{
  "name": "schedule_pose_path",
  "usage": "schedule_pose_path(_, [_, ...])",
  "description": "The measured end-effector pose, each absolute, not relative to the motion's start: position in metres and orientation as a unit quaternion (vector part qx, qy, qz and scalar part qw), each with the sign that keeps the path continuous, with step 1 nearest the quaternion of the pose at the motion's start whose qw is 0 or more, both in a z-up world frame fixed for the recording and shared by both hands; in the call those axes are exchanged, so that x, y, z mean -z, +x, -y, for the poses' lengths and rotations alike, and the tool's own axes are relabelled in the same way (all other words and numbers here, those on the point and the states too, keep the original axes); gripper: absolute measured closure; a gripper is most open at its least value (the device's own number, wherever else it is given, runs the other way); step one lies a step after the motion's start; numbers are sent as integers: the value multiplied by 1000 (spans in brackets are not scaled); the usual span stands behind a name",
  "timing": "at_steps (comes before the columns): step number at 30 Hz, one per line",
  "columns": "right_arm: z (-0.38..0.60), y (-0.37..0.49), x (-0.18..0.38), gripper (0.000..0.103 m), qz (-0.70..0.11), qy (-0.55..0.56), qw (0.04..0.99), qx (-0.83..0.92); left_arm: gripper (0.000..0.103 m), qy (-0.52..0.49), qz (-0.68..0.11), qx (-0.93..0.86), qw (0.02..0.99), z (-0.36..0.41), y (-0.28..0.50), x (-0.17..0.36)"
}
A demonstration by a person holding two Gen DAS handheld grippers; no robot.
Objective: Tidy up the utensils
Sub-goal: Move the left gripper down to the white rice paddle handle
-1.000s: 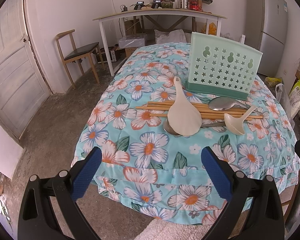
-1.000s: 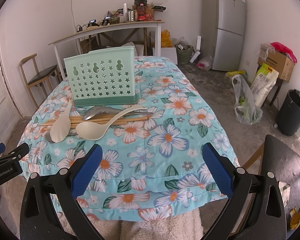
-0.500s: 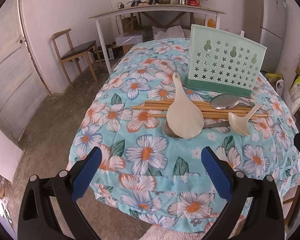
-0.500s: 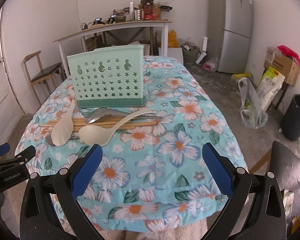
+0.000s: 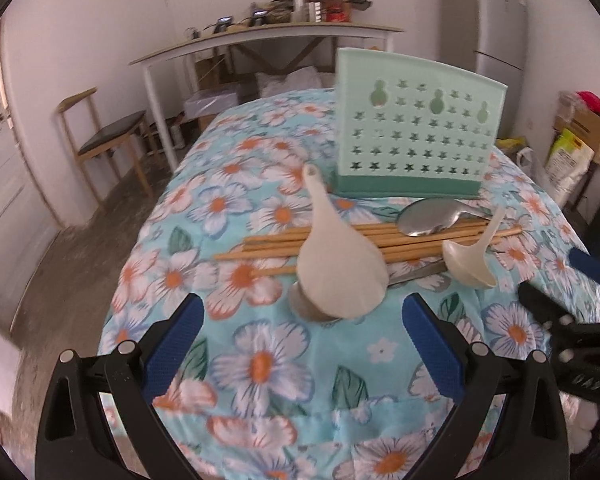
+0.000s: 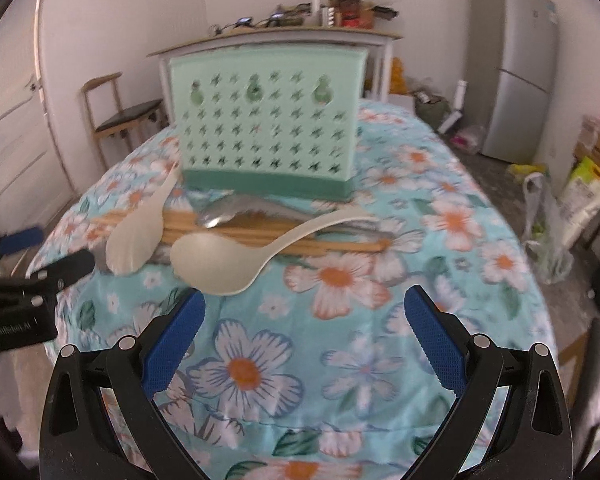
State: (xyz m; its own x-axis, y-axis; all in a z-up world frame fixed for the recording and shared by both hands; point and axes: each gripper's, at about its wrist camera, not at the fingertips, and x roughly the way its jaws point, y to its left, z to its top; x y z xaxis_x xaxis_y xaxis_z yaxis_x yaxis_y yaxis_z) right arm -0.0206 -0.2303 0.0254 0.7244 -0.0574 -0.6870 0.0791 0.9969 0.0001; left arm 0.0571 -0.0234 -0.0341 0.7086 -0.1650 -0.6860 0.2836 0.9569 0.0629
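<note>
Both grippers hang above the near edge of the tabletop, which is covered by a floral cloth (image 5: pixel 260 364). The left gripper (image 5: pixel 302 346) and the right gripper (image 6: pixel 304 340) each have their jaws spread wide with nothing between them.

The utensils lie heaped across the middle of the tabletop, just in front of the green utensil holder (image 6: pixel 266 120), which stands upright further back. A white rice paddle (image 5: pixel 340 268) rests on the bundle of wooden chopsticks (image 5: pixel 416 236), its blade partly over a metal spoon bowl (image 5: pixel 304 306). A white ladle (image 6: pixel 236 254) leans across the chopsticks toward the right edge, and a large metal spoon (image 5: pixel 432 216) lies on the bundle close to the holder's base.

The risk is in the stacking. Lifting the paddle or ladle carelessly would likely drag the chopsticks beneath, and they could roll toward the tabletop's edges. The smooth curved handles look prone to slipping or pivoting in a pinch. The soft cloth may bunch under a low approach, and a hard push into the light holder could tip it.
</note>
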Motion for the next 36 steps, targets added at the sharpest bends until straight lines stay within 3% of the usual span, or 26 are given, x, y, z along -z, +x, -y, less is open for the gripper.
schedule_pose_path(4, [230, -14, -10, 8, -378, 2, 926, 22, 7, 118, -344, 146, 920, 34, 59, 39])
schedule_pose_path(11, [239, -9, 7, 8, -395, 22, 919, 13, 26, 203, -335, 179, 903, 60, 63, 48])
schedule_pose_path(17, [239, -7, 10, 8, -387, 20, 922, 6, 29, 273, -351, 170, 879, 75, 70, 71])
schedule_pose_path(18, [239, -8, 10, 8, -386, 20, 922, 5, 29, 272, -349, 170, 881, 75, 71, 71])
schedule_pose_path(20, [239, -8, 10, 8, -385, 21, 923, 4, 43, 265, -353, 175, 880, 74, 73, 70])
schedule_pose_path(24, [240, -8, 10, 8, -383, 24, 923, 1, 60, 257, -357, 171, 882, 70, 76, 61])
schedule_pose_path(31, [240, -8, 10, 8, -381, 25, 924, -1, 75, 195, -335, 158, 908, 47, 86, 28])
schedule_pose_path(36, [240, -8, 10, 8, -381, 25, 924, -1, 78, 115, -370, 141, 911, 27, 107, 28])
